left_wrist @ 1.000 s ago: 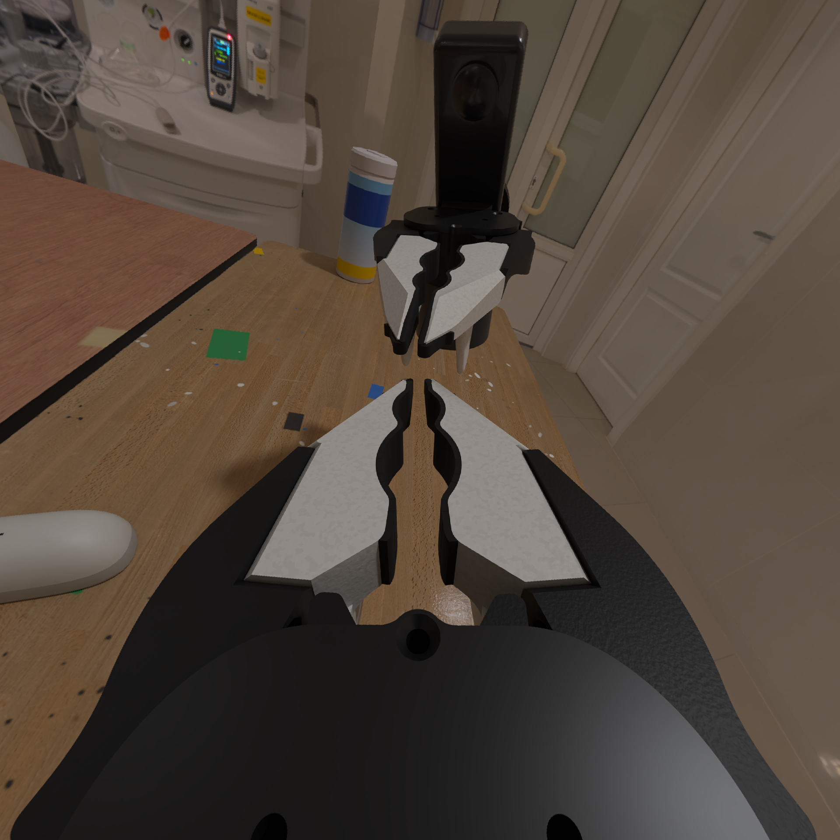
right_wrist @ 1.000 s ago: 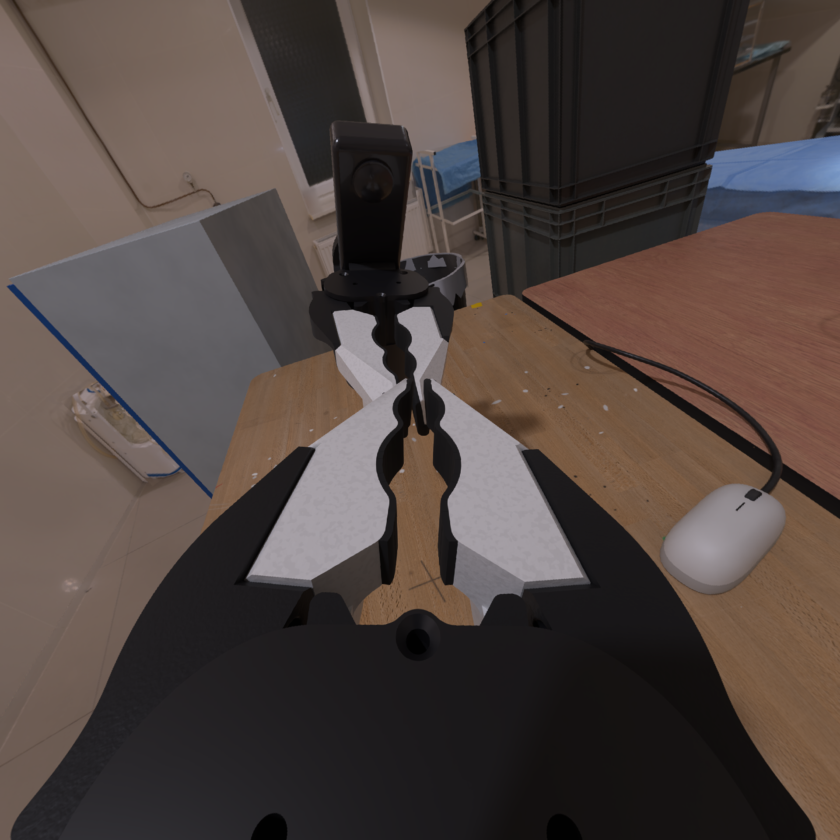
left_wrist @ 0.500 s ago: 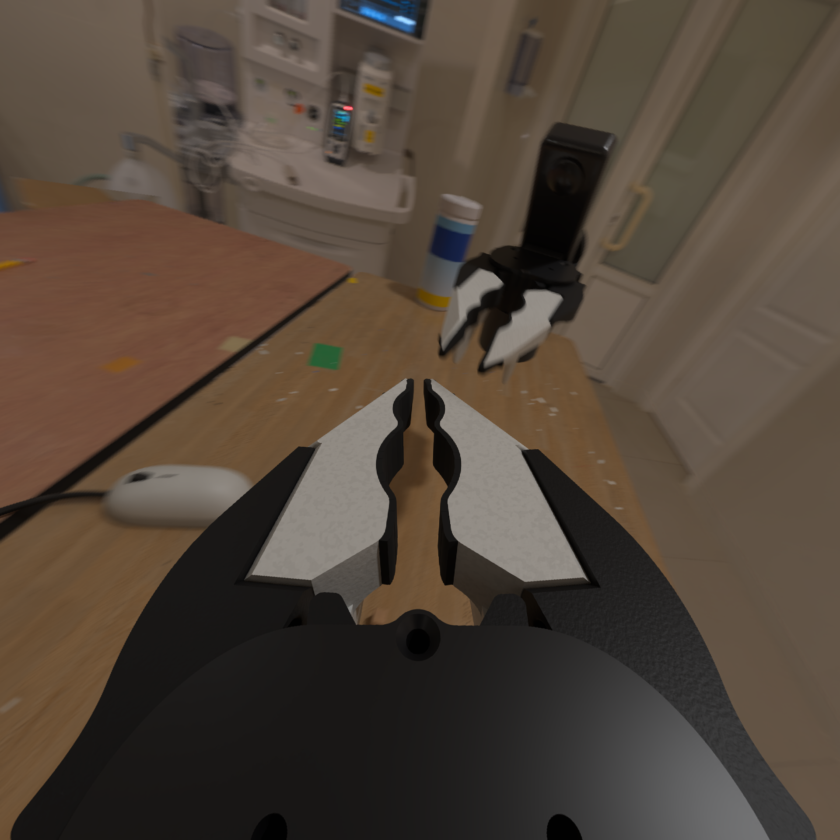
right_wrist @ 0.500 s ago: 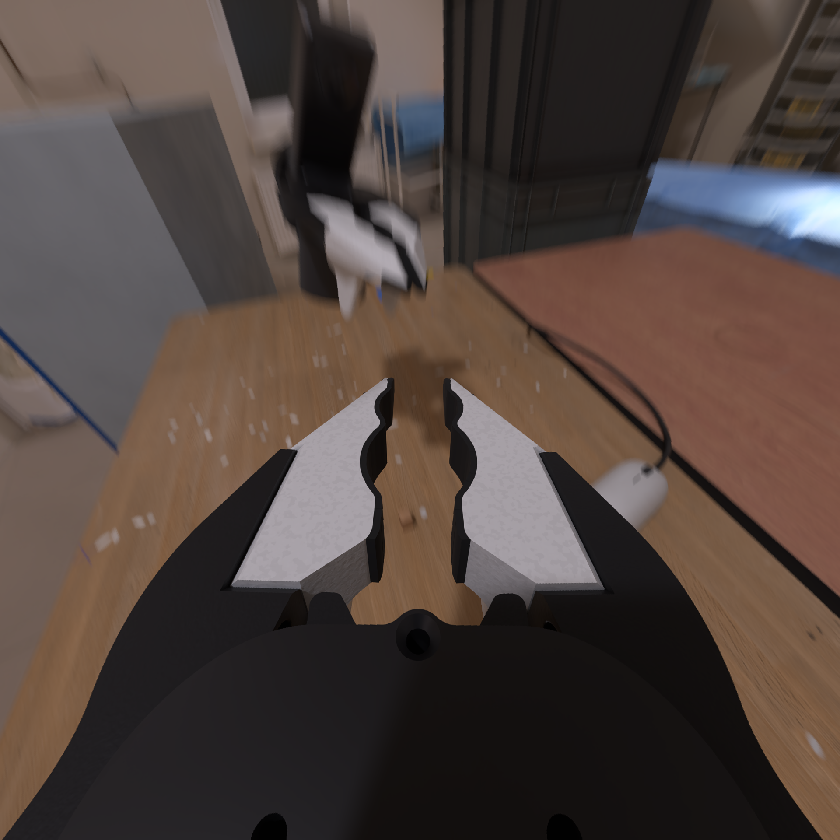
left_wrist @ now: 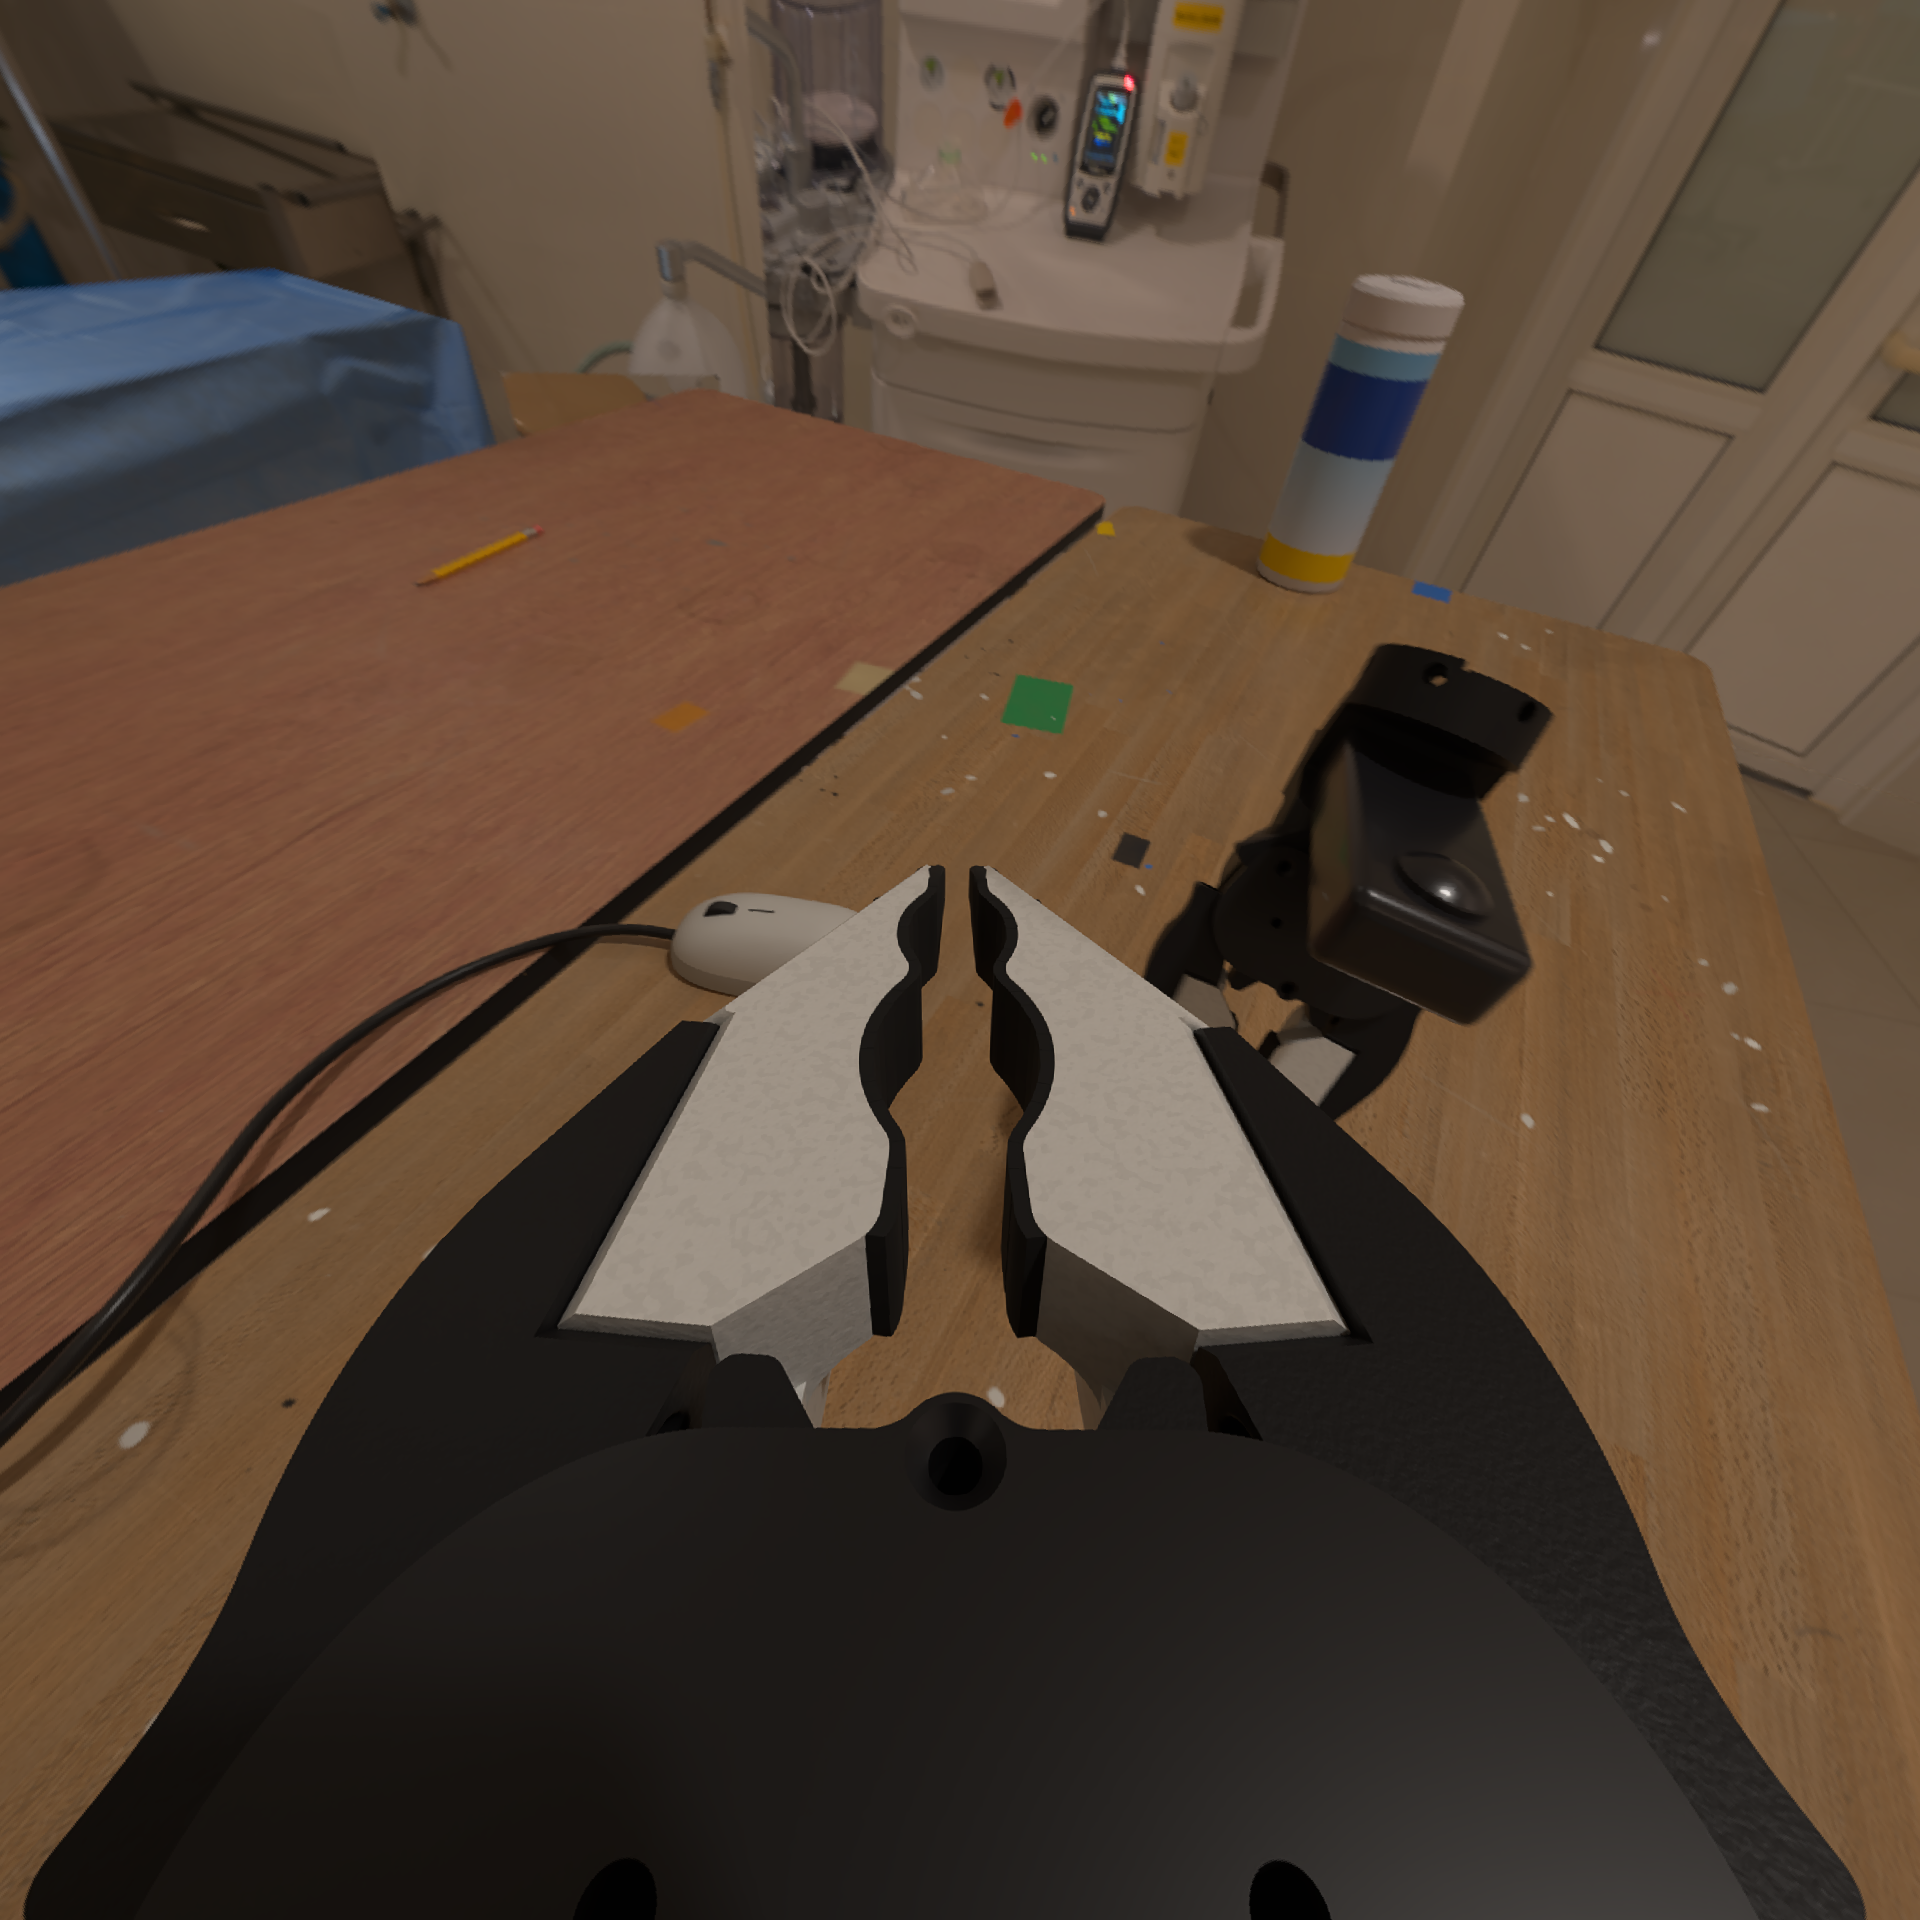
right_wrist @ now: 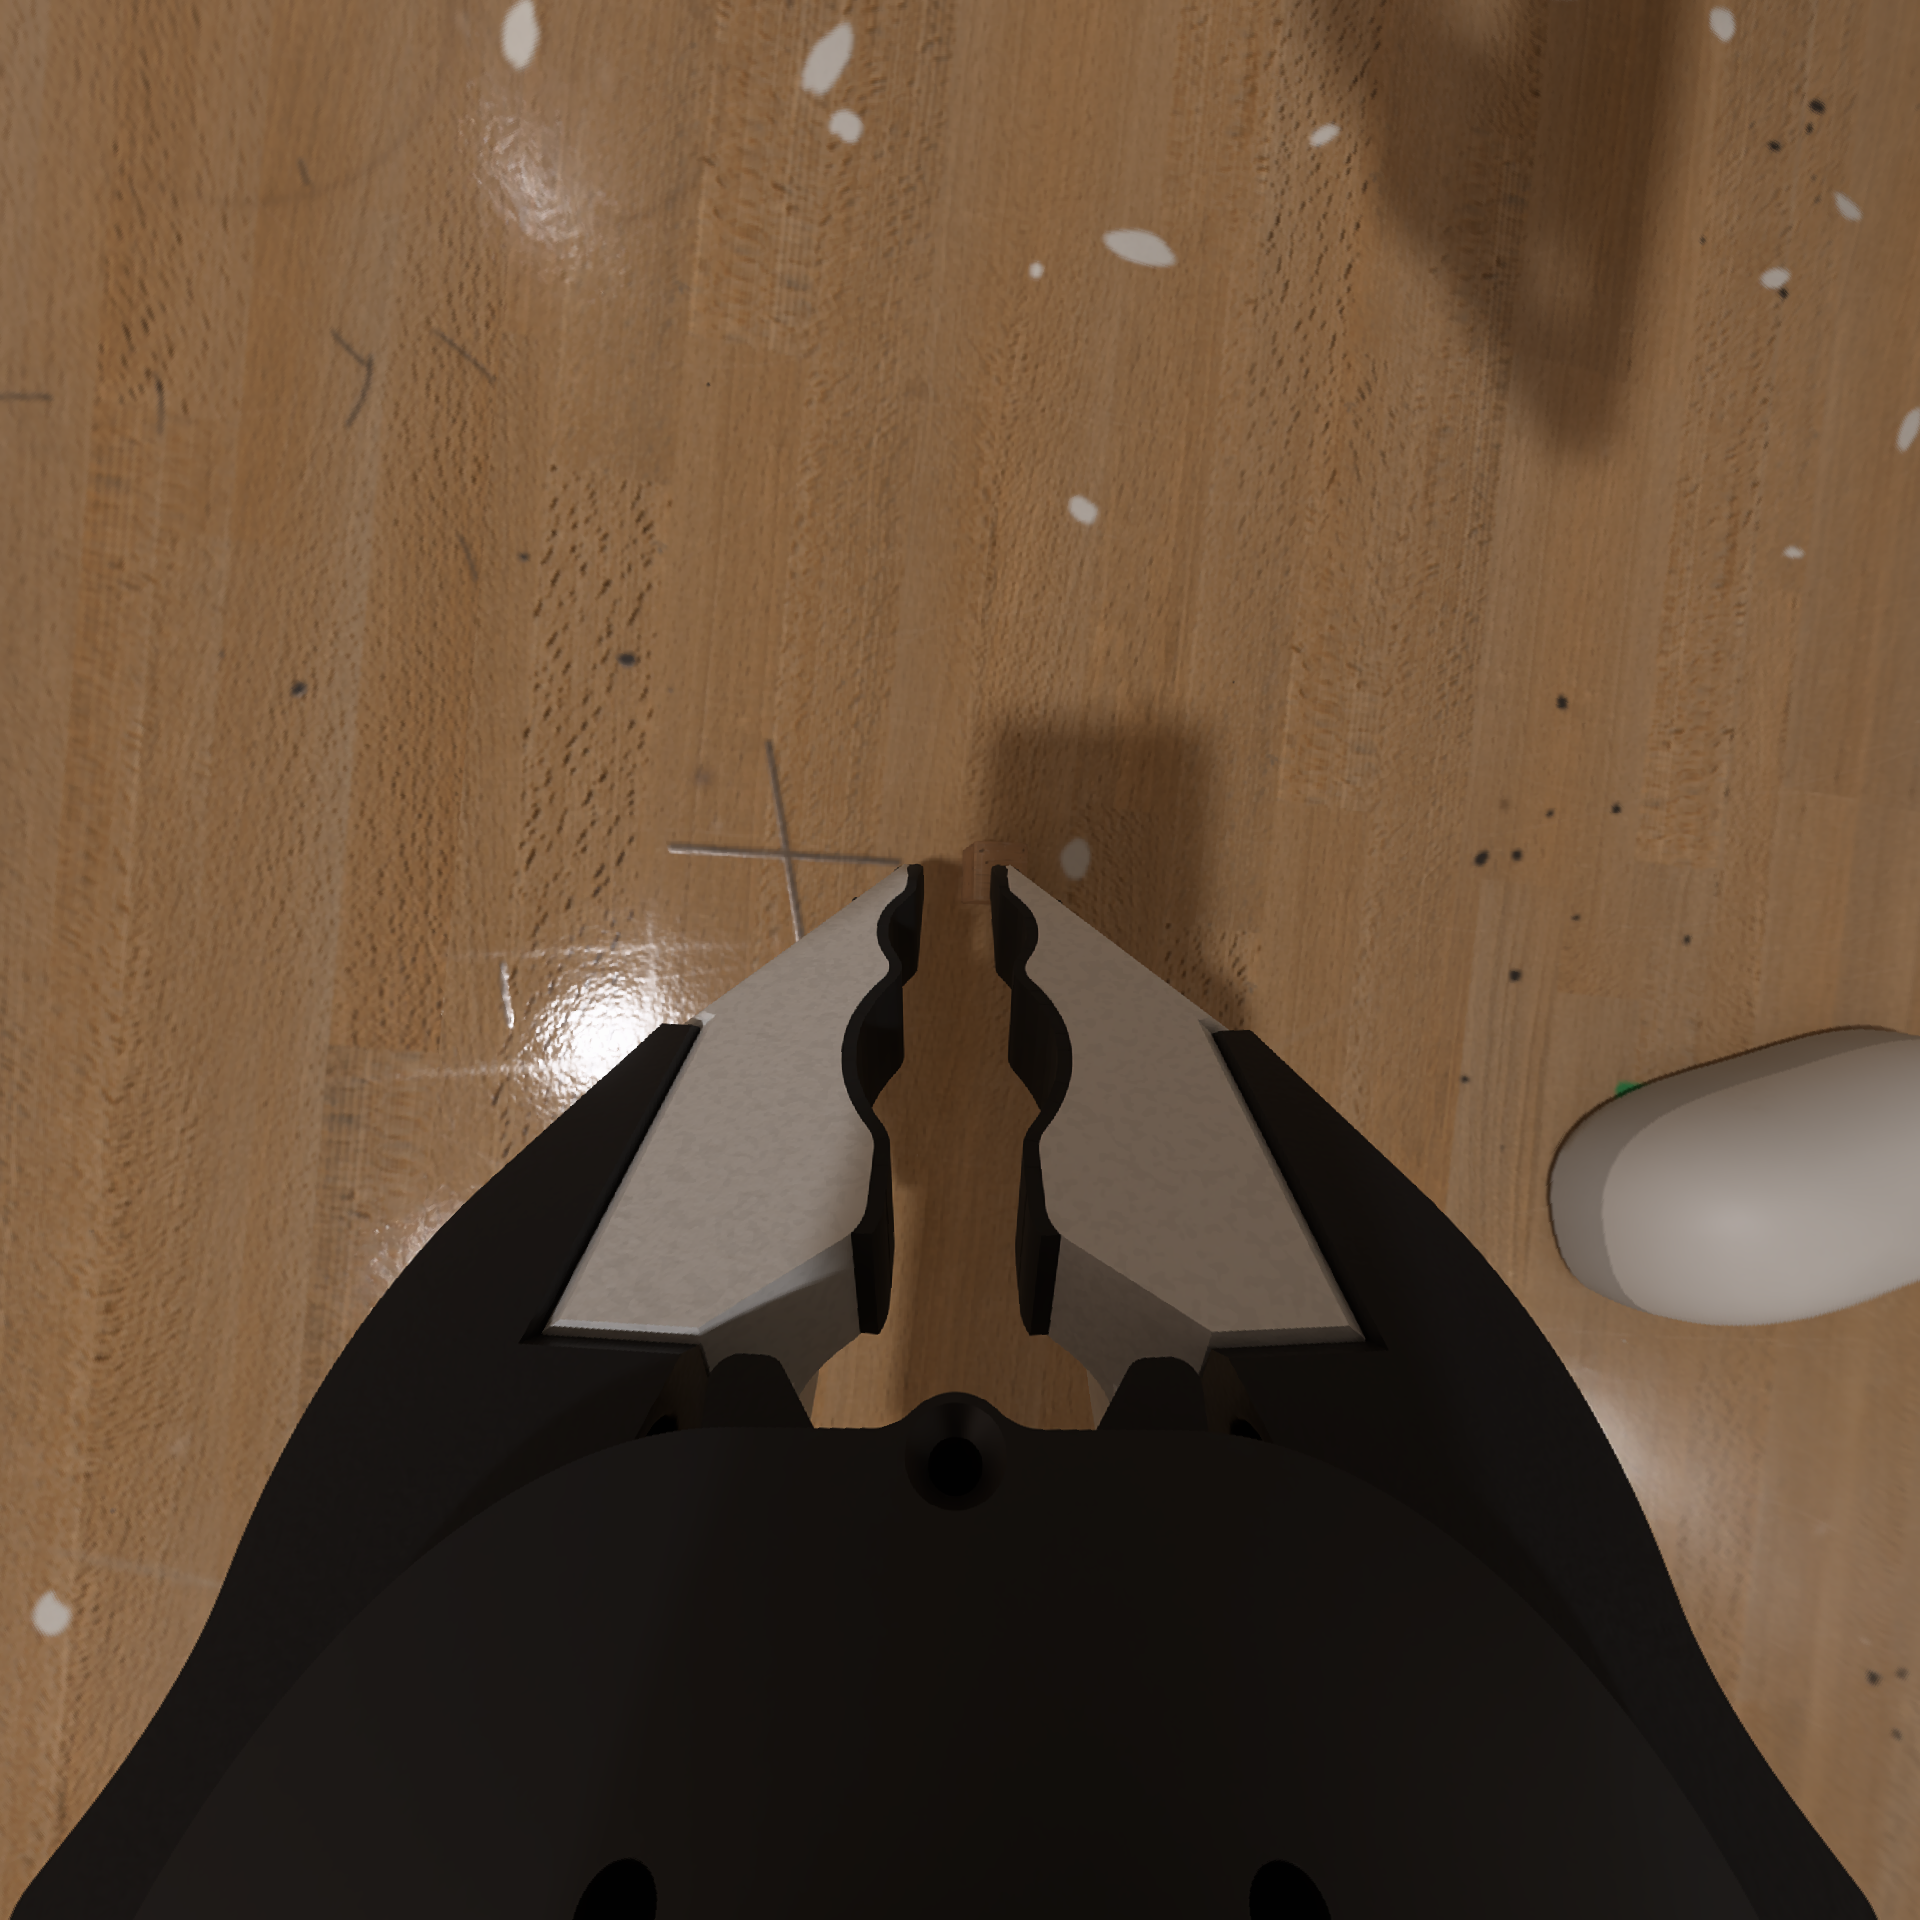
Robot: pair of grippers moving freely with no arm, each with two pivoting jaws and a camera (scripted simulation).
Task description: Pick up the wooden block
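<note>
The wooden block (right_wrist: 977,881) is a tiny tan cube on the light wooden table (right_wrist: 416,623). It lies right at the tips of my right gripper (right_wrist: 956,878), close to the right fingertip (right_wrist: 1006,883). The right gripper points straight down at the table, and its jaws stand a small gap apart around the block. I cannot tell whether they touch it. My left gripper (left_wrist: 956,873) is shut and empty, above the table. In its view the right gripper (left_wrist: 1262,1049) hangs tilted down to the right, and the block is hidden.
A white mouse (left_wrist: 748,935) with a black cable (left_wrist: 312,1070) lies by the red-brown board (left_wrist: 416,779); it also shows in the right wrist view (right_wrist: 1745,1174). A blue-and-white bottle (left_wrist: 1351,436) stands far right. A pencil (left_wrist: 478,556) lies on the board. A green patch (left_wrist: 1036,703) marks the table.
The right gripper has tipped down from facing the left gripper to facing the tabletop; its jaws opened, then narrowed around the block. The left gripper has pulled back and turned left, still shut.
</note>
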